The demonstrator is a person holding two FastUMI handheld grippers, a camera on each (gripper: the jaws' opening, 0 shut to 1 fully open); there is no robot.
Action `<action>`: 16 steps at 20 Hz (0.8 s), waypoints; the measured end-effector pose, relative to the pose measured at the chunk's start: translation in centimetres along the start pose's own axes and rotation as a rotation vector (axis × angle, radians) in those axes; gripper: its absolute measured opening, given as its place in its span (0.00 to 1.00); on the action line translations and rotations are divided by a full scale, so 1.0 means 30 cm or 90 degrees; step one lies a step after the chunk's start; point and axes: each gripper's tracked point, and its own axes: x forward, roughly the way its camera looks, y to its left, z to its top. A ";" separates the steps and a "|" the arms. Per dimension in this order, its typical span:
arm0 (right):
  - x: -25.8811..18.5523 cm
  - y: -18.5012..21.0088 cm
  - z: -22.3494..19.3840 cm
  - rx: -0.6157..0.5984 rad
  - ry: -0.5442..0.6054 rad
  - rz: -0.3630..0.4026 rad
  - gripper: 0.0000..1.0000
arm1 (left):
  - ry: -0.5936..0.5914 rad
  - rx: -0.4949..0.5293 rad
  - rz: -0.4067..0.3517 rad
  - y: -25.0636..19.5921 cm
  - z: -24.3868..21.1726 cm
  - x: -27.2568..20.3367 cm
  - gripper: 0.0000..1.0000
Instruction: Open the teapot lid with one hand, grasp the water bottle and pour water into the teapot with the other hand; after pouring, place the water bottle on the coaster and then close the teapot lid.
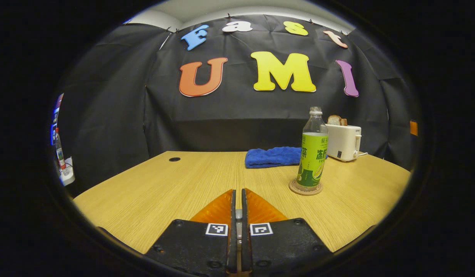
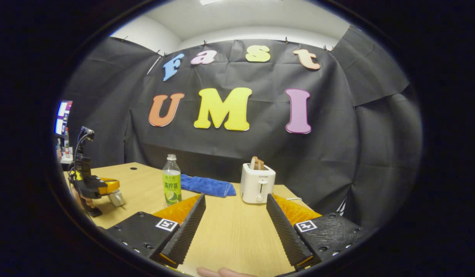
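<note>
The water bottle (image 1: 313, 154), clear with a green label, stands upright on a round coaster (image 1: 305, 188) to the right of my left gripper (image 1: 238, 191). That gripper's jaws are pressed almost together, with a thin grey sliver between them. In the right gripper view the left gripper (image 2: 106, 188) is far to the left above the table, with a small grey rounded teapot lid (image 2: 116, 198) hanging at its fingertips. My right gripper (image 2: 235, 200) stands wide open over the table with nothing between its fingers. The bottle (image 2: 171, 185) is ahead of it to the left.
A folded blue towel (image 1: 274, 157) lies at the back of the wooden table (image 1: 164, 192). Beside it stands a white toaster (image 1: 343, 142) with bread in its slots. The towel (image 2: 207, 185) and toaster (image 2: 257, 183) lie ahead of the right gripper. A fingertip (image 2: 222, 272) shows at the bottom.
</note>
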 end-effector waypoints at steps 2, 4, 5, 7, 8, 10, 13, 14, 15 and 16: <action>0.001 0.002 -0.003 -0.002 0.001 0.001 0.95 | 0.004 0.002 0.001 -0.010 0.001 0.003 0.11; 0.001 0.002 -0.004 -0.004 0.002 0.000 0.95 | 0.015 0.017 -0.003 -0.026 0.001 0.003 0.22; -0.002 0.006 -0.001 -0.004 0.001 0.000 0.95 | 0.023 0.023 0.002 -0.030 -0.001 0.001 0.30; -0.006 0.009 0.005 -0.007 -0.005 0.002 0.95 | 0.032 0.023 0.007 -0.023 0.009 -0.011 0.45; -0.008 0.008 0.010 -0.009 -0.008 0.002 0.95 | 0.031 0.019 0.011 -0.023 0.029 -0.022 0.53; -0.010 0.005 0.018 -0.009 -0.014 -0.002 0.95 | 0.012 0.007 0.014 -0.023 0.090 -0.054 0.73; -0.012 0.019 0.019 -0.007 -0.015 0.002 0.95 | -0.027 0.005 0.030 -0.005 0.207 -0.117 0.93; -0.014 0.020 0.020 -0.007 -0.012 0.001 0.95 | -0.038 0.002 0.030 -0.007 0.245 -0.139 0.95; -0.019 0.019 0.022 -0.004 -0.011 -0.001 0.95 | -0.037 -0.004 0.013 -0.026 0.270 -0.160 0.96; -0.027 0.024 0.032 0.000 -0.011 0.000 0.95 | -0.029 -0.010 -0.006 -0.052 0.280 -0.183 0.96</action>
